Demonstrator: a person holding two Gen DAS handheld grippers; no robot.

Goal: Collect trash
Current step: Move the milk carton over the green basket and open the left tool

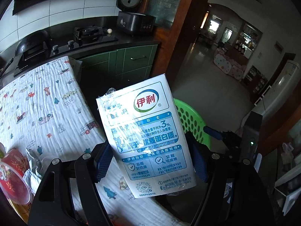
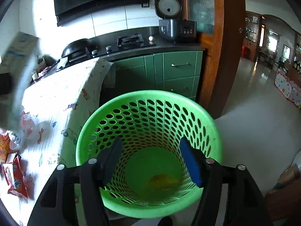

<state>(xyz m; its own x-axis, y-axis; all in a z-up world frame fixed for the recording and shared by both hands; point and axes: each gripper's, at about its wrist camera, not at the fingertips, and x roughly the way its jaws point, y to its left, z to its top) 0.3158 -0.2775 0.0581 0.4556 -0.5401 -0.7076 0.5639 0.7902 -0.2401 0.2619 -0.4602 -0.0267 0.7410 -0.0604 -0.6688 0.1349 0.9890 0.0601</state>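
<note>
My left gripper [image 1: 150, 162] is shut on a white and blue milk carton [image 1: 146, 137], held upright in the air past the table's right edge. Behind the carton shows part of a green perforated waste basket [image 1: 190, 120]. In the right wrist view the basket [image 2: 148, 150] stands just ahead, beside the table, with a yellowish scrap [image 2: 163, 180] at its bottom. My right gripper [image 2: 150, 158] is open and empty above the basket's near rim. The carton shows blurred at the far left of the right wrist view [image 2: 17, 60].
The table with the printed cloth [image 1: 43, 109] holds a red instant noodle bowl [image 1: 11, 177], crumpled wrappers [image 1: 35, 165], a clear plastic cup [image 2: 28, 126] and a red snack packet [image 2: 16, 179]. Behind stand a stove counter [image 1: 90, 37], green cabinets [image 2: 169, 73] and a wooden door frame [image 2: 222, 47].
</note>
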